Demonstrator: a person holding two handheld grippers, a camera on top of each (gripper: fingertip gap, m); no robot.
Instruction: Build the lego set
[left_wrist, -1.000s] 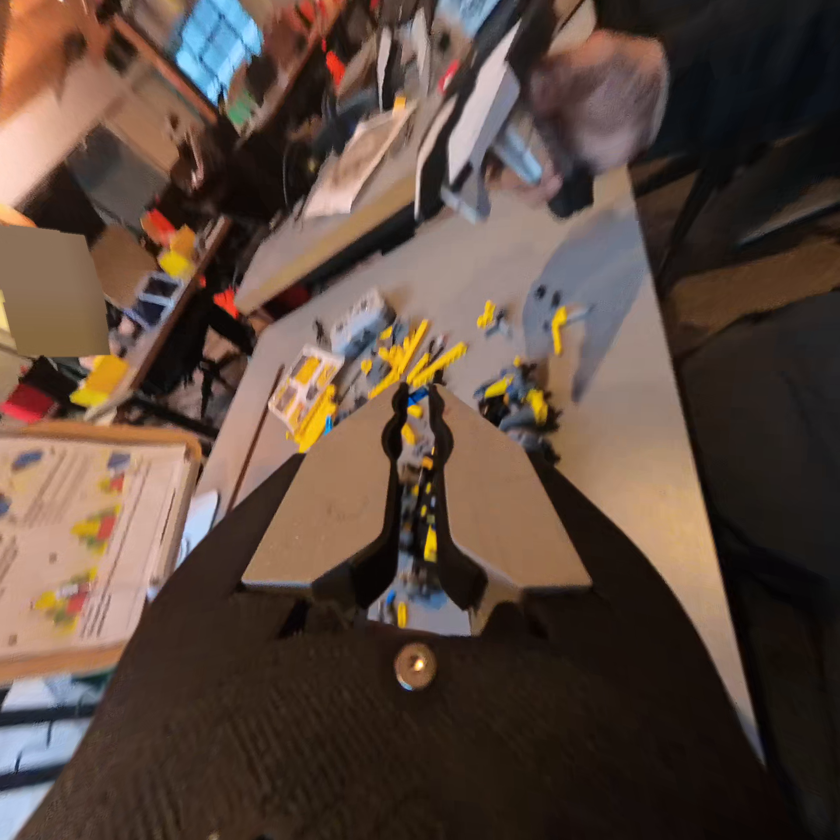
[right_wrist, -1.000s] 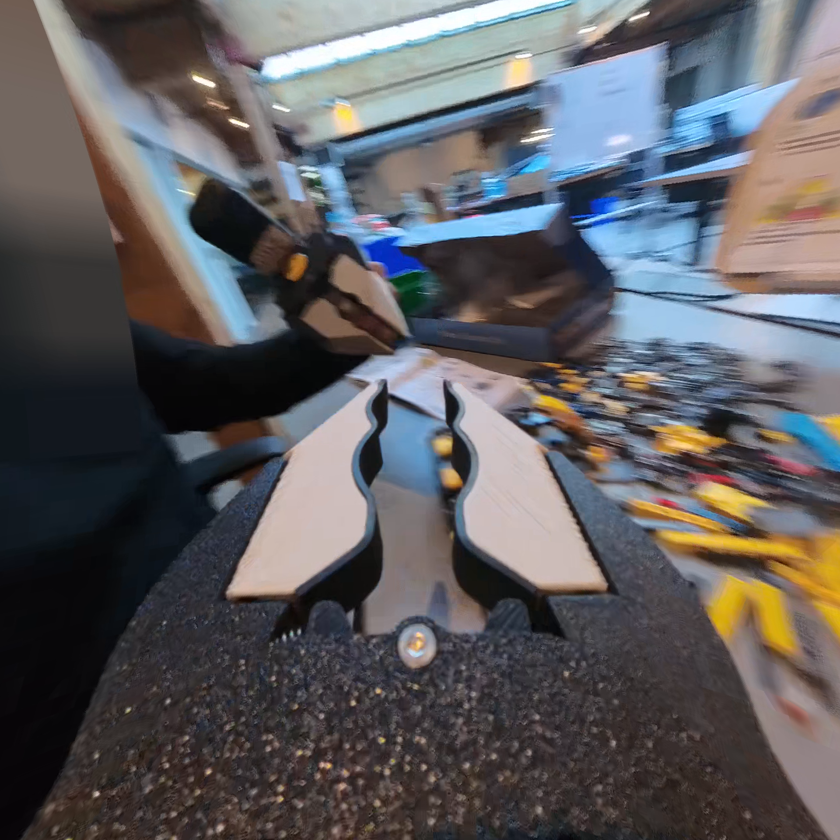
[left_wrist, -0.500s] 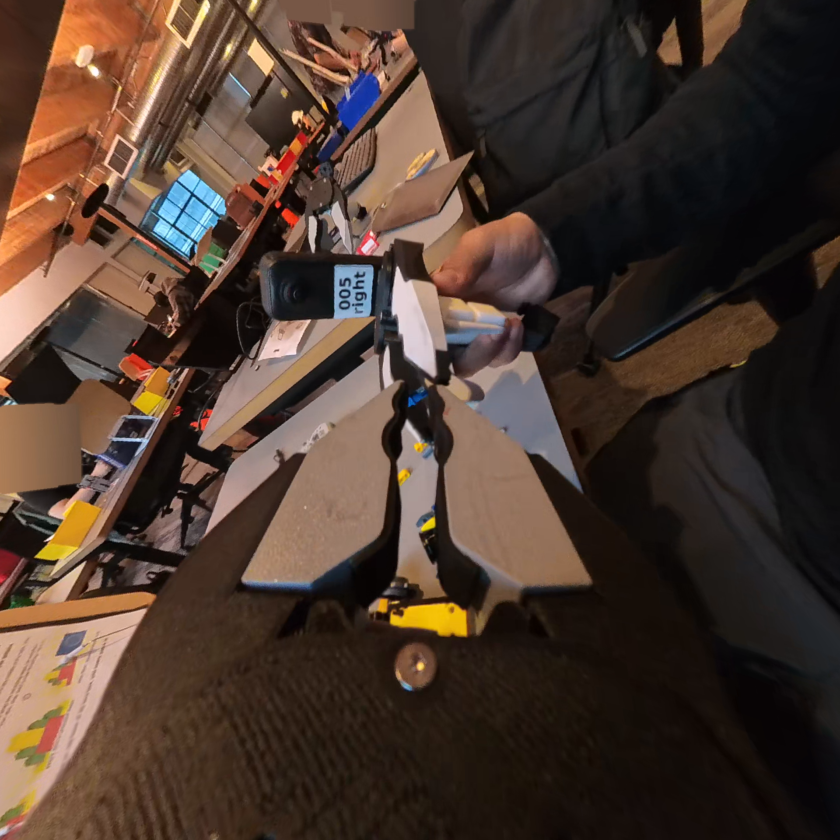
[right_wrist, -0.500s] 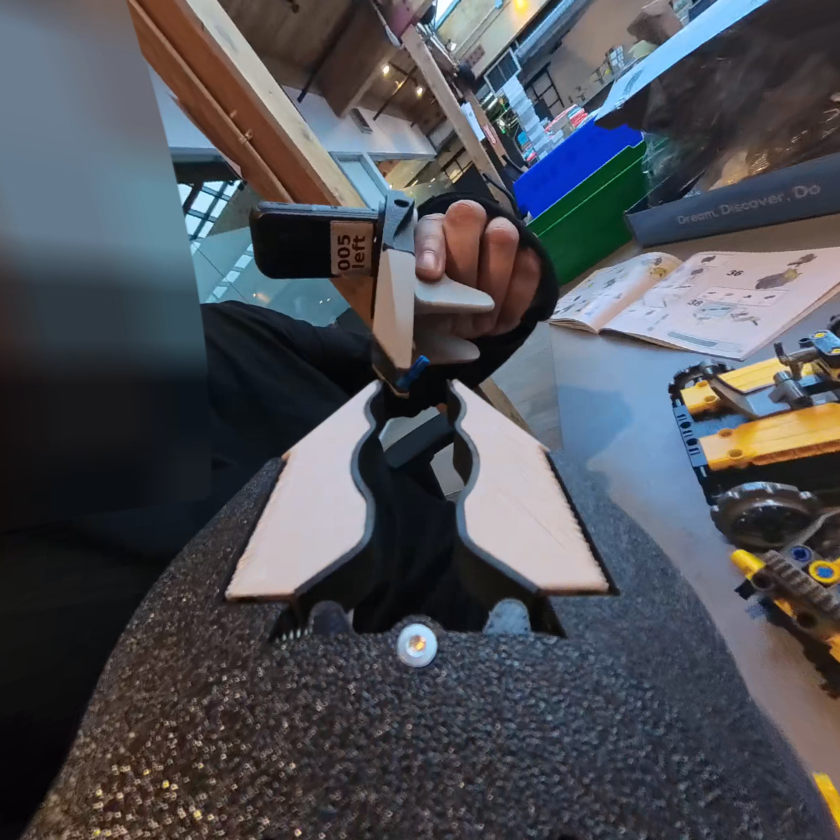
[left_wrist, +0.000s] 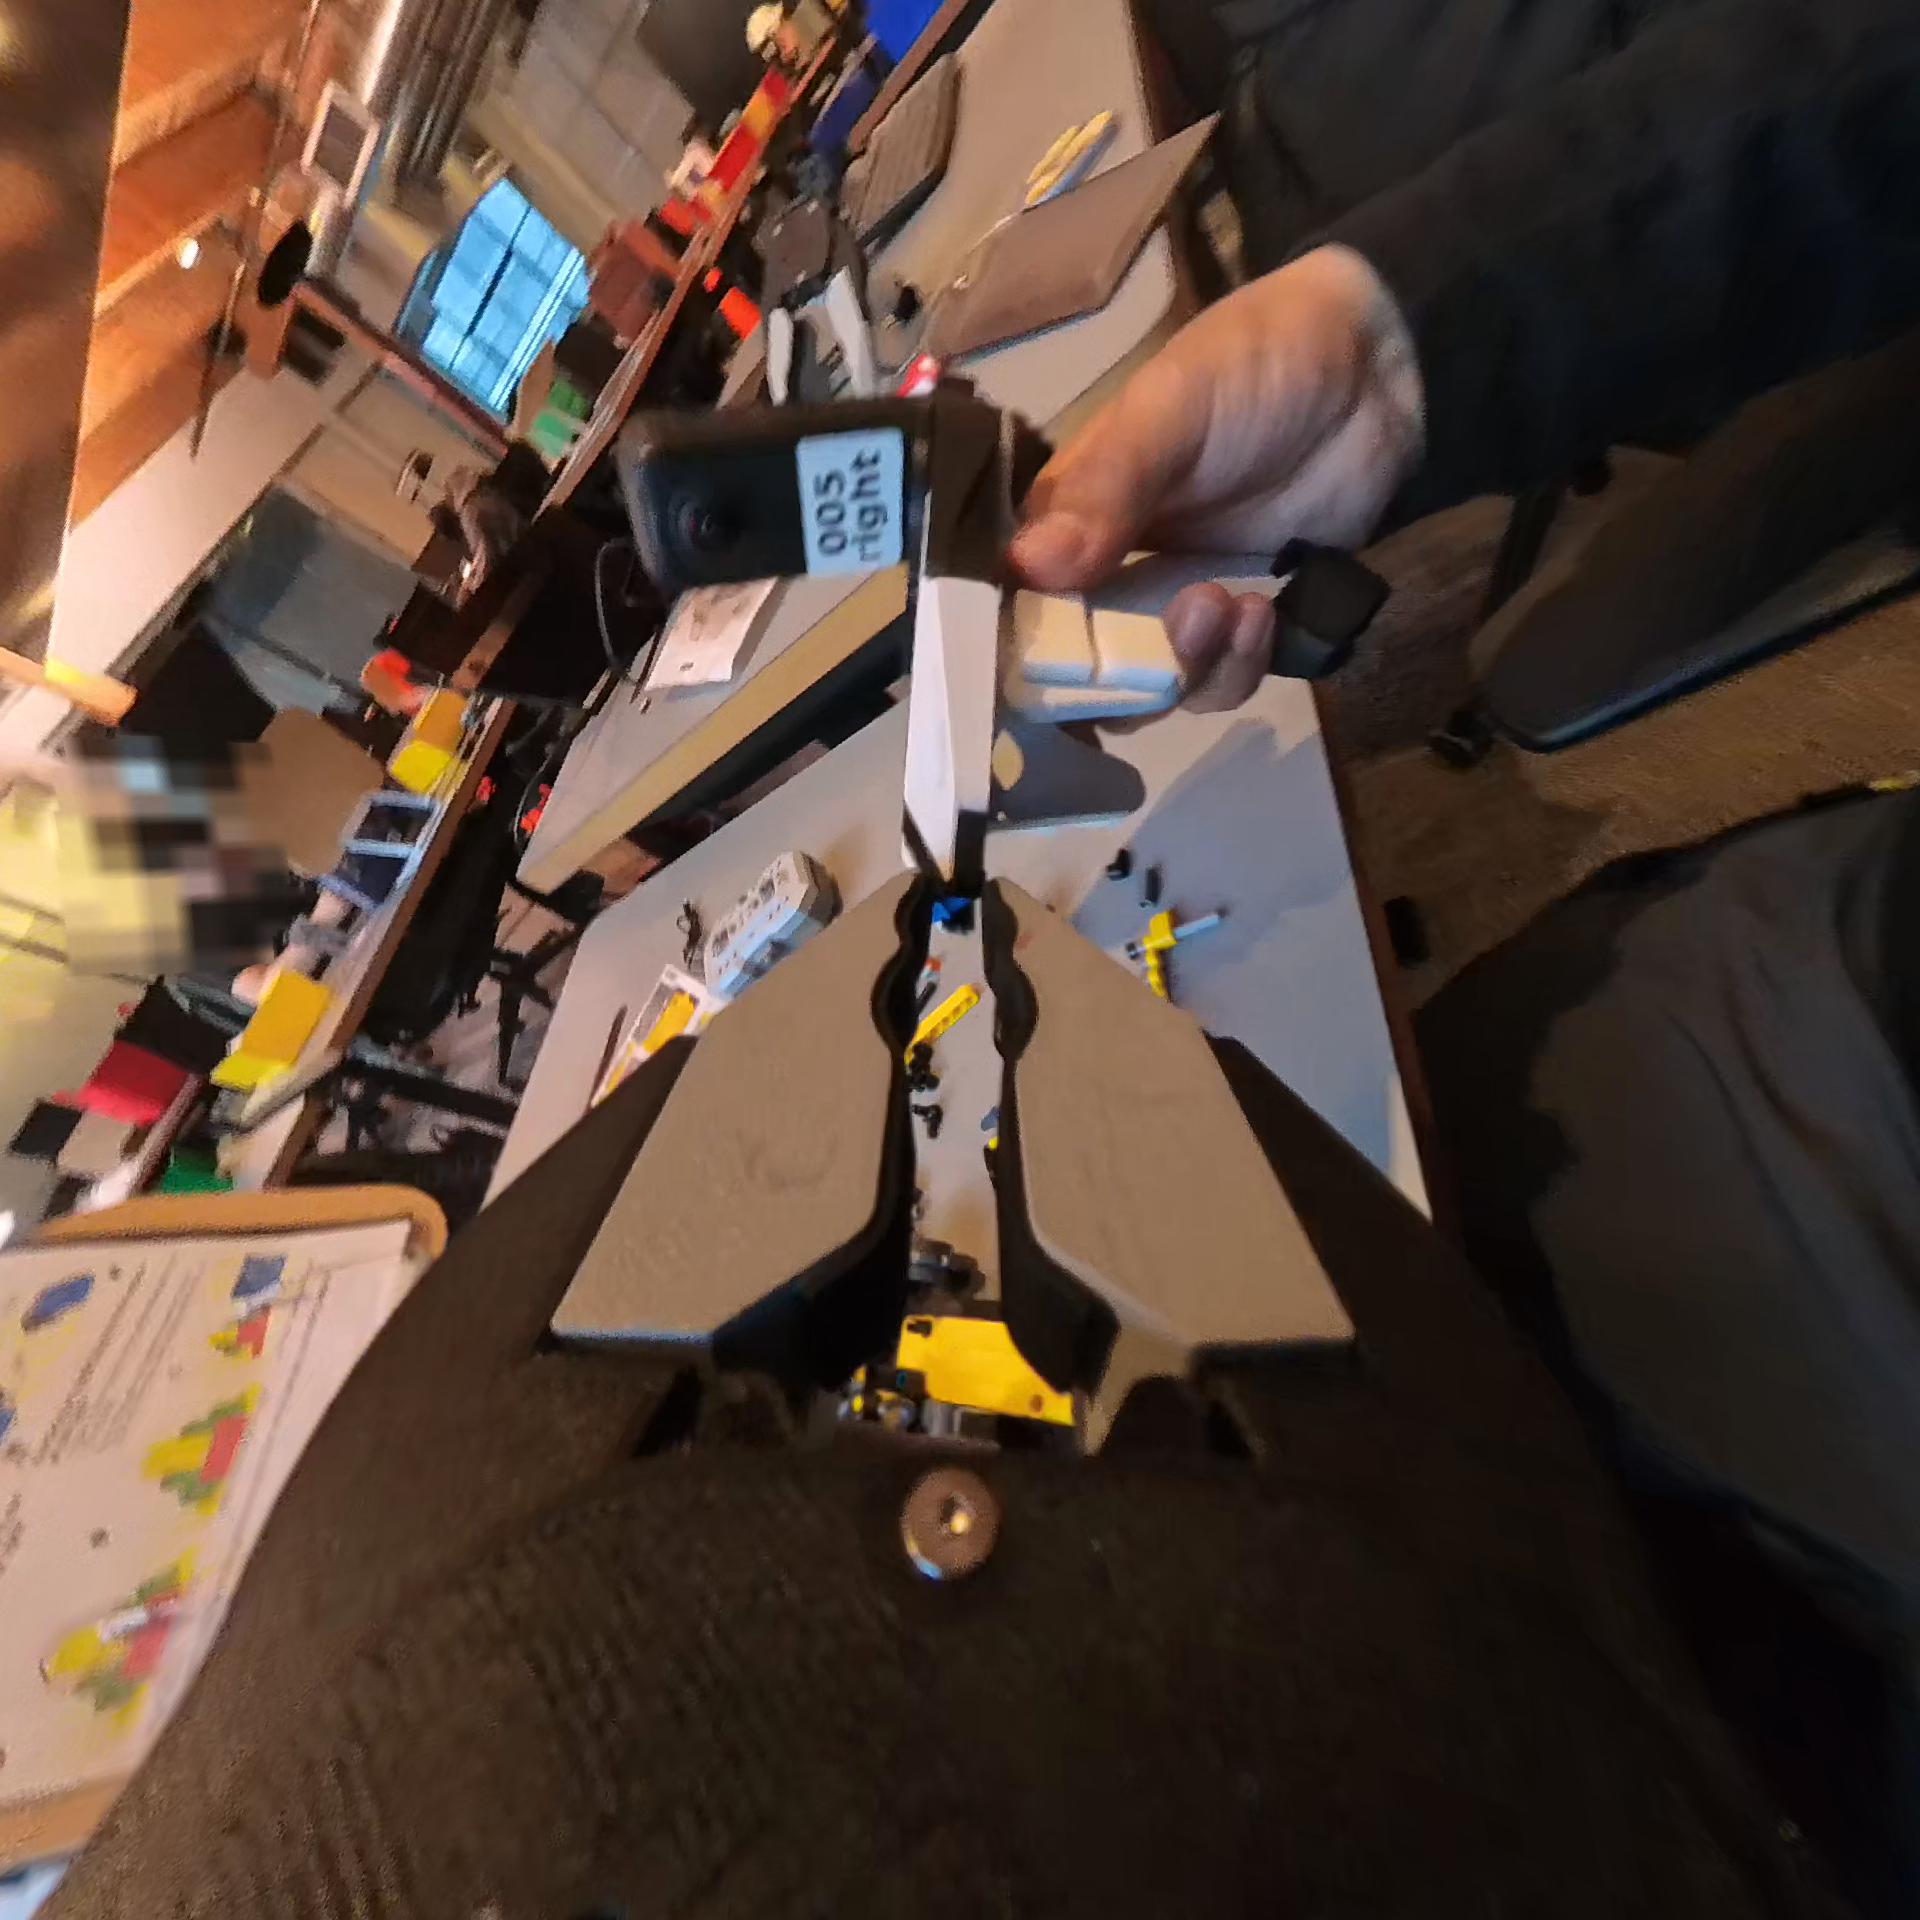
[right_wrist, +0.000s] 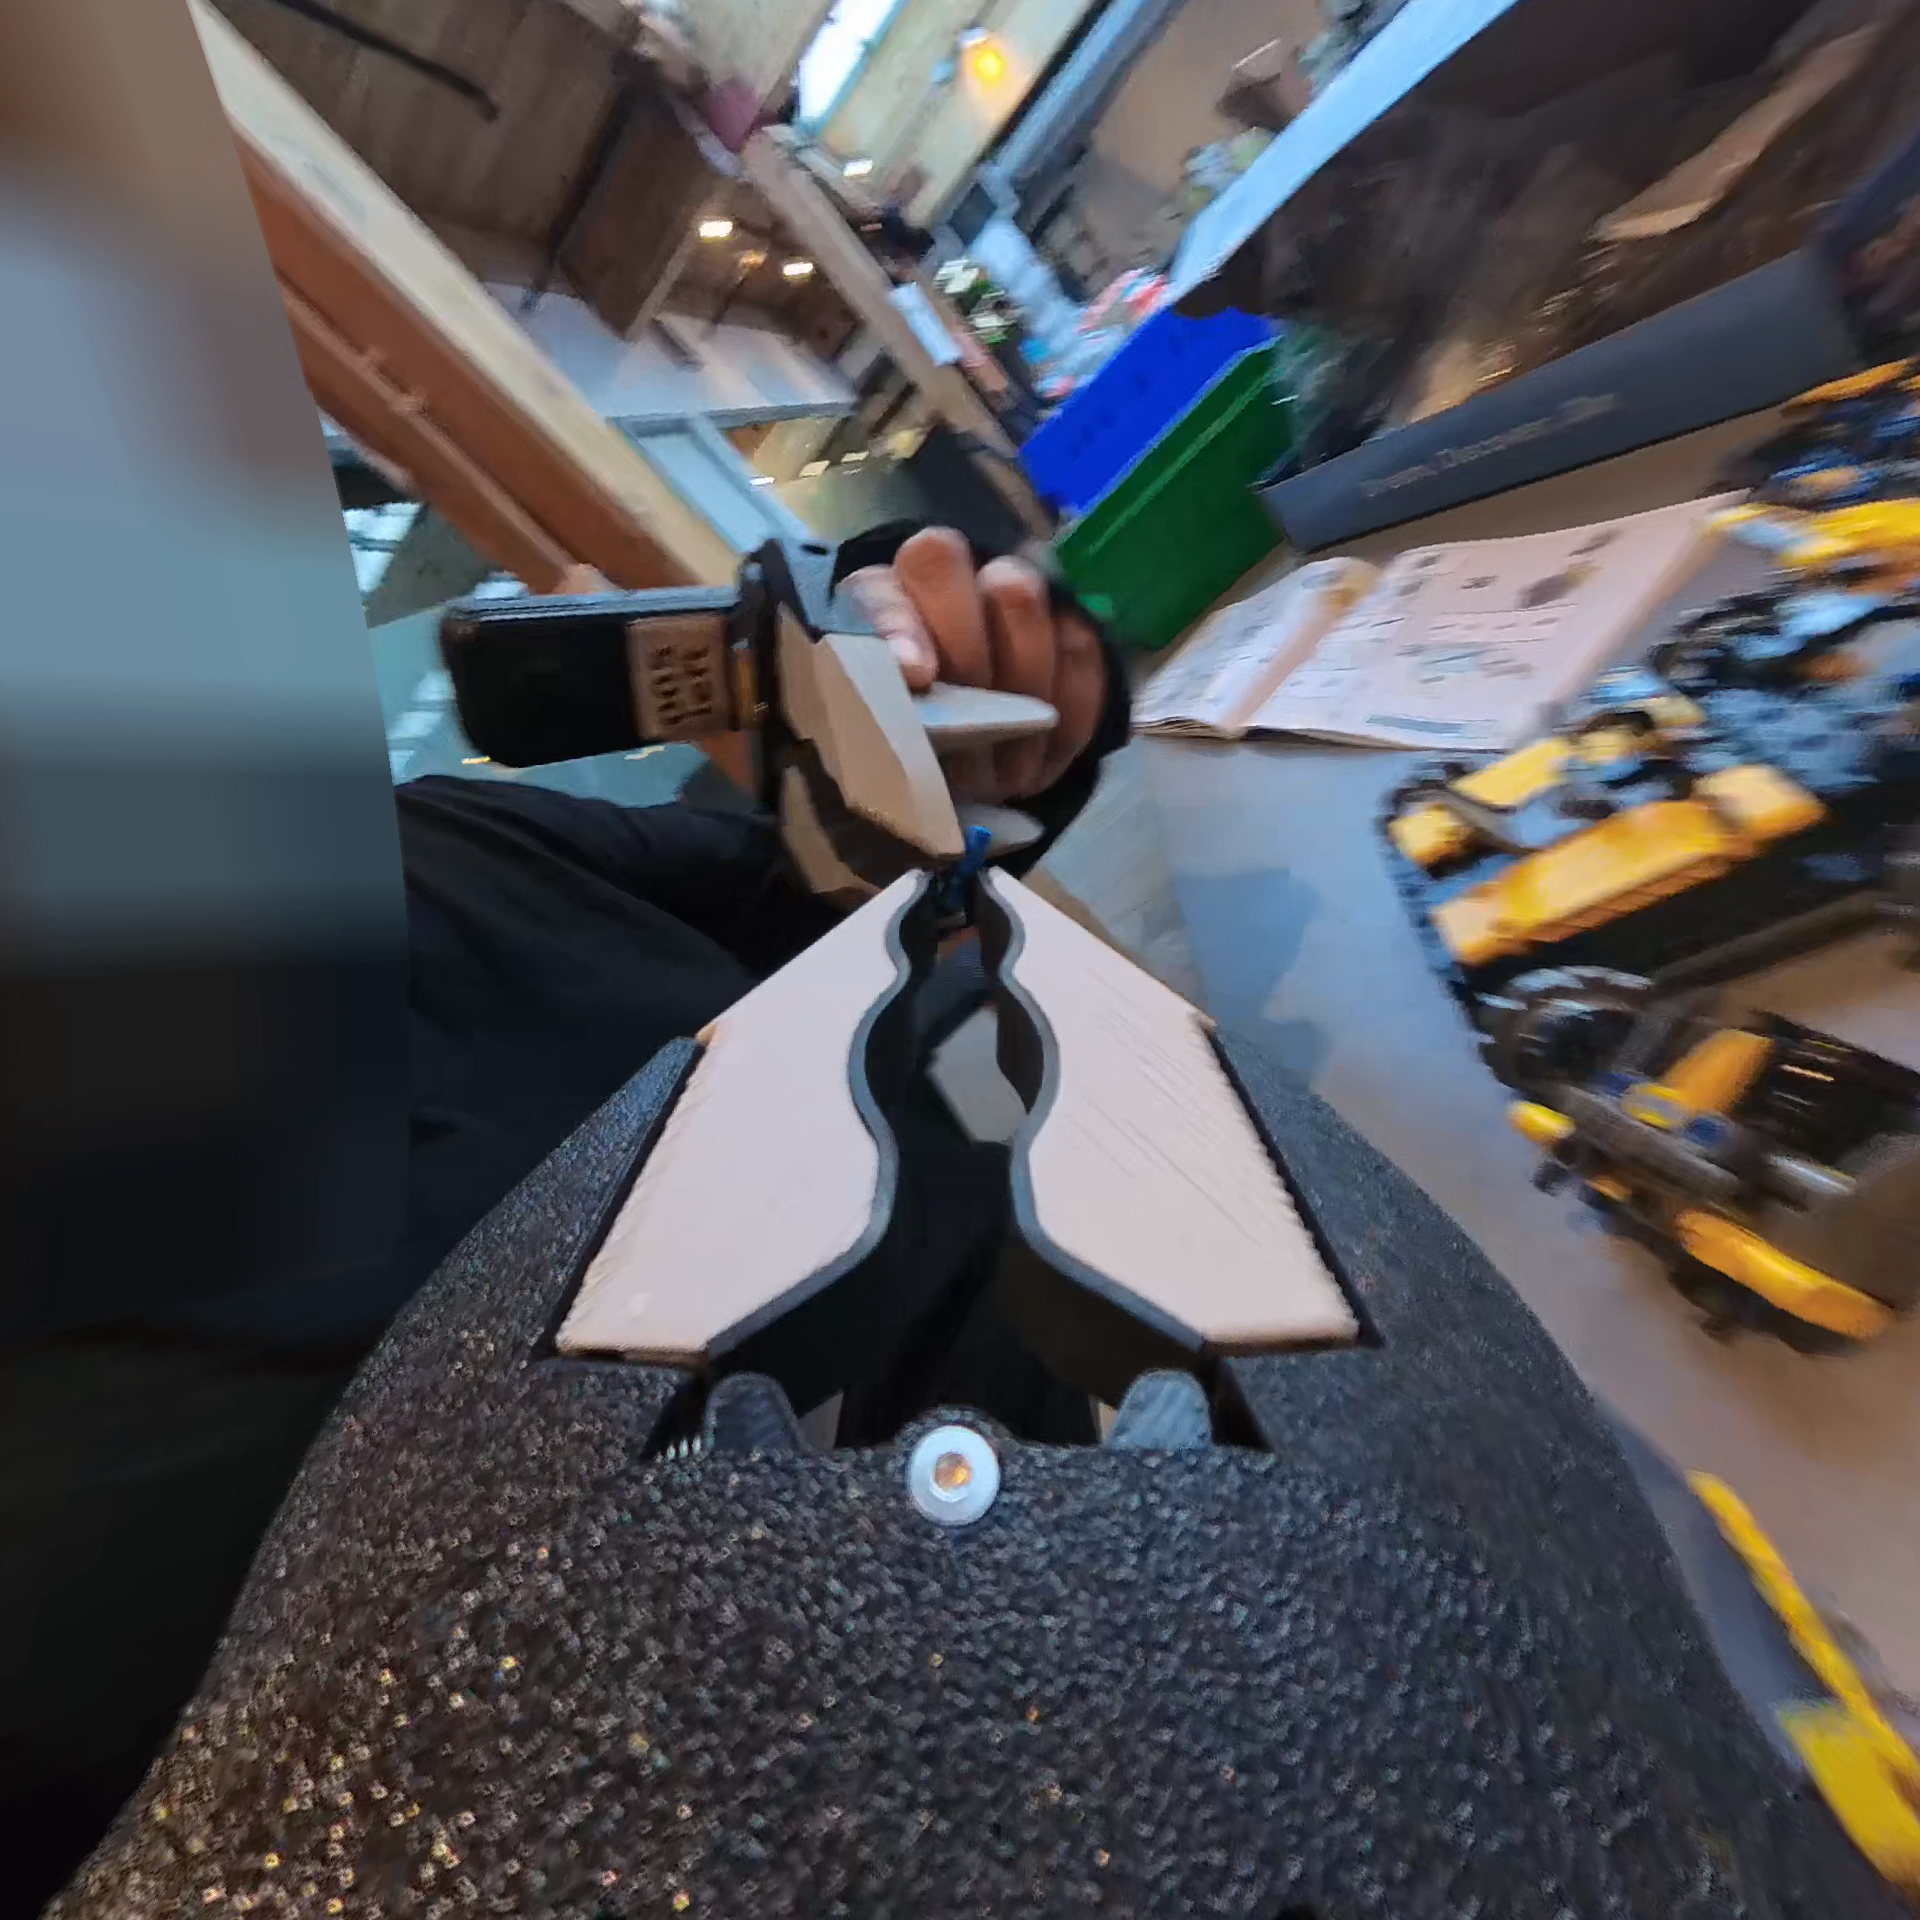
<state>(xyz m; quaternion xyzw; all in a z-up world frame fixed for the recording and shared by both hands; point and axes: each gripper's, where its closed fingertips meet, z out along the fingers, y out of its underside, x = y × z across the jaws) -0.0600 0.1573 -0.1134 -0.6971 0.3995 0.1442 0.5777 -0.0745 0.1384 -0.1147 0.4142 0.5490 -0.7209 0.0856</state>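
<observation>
Both grippers meet tip to tip in the air above a grey table (left_wrist: 1278, 997). My left gripper (left_wrist: 948, 896) is shut on a small blue pin (left_wrist: 948, 914). The right gripper (left_wrist: 940, 857) comes down onto that pin from above, held by a bare hand (left_wrist: 1226, 447). In the right wrist view my right gripper (right_wrist: 954, 883) has its jaws drawn in to a narrow gap around the same blue pin (right_wrist: 961, 878). The left gripper (right_wrist: 940, 847) reaches it from the far side, held by a hand in a black sleeve (right_wrist: 997, 623).
Loose yellow and black building pieces (left_wrist: 951, 1013) and a grey block (left_wrist: 769, 920) lie on the table under the grippers. A yellow tracked model (right_wrist: 1600, 862), an open instruction booklet (right_wrist: 1434, 644), a dark box (right_wrist: 1558, 436) and blue and green bins (right_wrist: 1153, 436) are at right. A printed sheet (left_wrist: 156, 1455) is at left.
The grippers swung from the table to face each other. Over the last half second the right gripper's jaws narrowed around the blue pin held by the left gripper.
</observation>
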